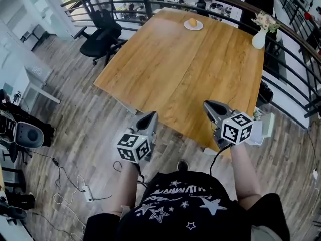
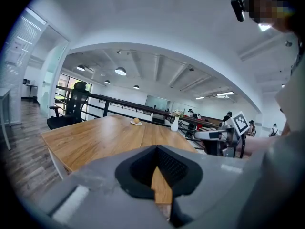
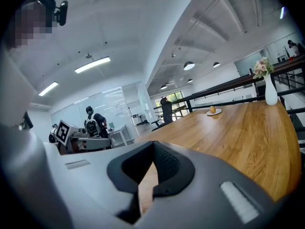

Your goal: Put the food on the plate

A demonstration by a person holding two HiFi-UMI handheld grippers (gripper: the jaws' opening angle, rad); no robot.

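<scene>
Food (image 1: pixel 192 22): small, round, orange, no clear long axis. It sits on the white plate (image 1: pixel 199 27) at the far end of the table (image 1: pixel 165 74), well apart from both tools and dead ahead of them. Right gripper (image 1: pixel 209 105), over the near table edge, looks slightly nearer; left gripper (image 1: pixel 151 116) is about at that edge. Both have jaws closed and hold nothing. Bare wood lies between. Vase (image 1: pixel 259 38) far right, office chair (image 1: pixel 103 31) far left; neither obstructs.

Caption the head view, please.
Shut and empty, left gripper and right gripper face the table; food on the plate at its far end.
</scene>
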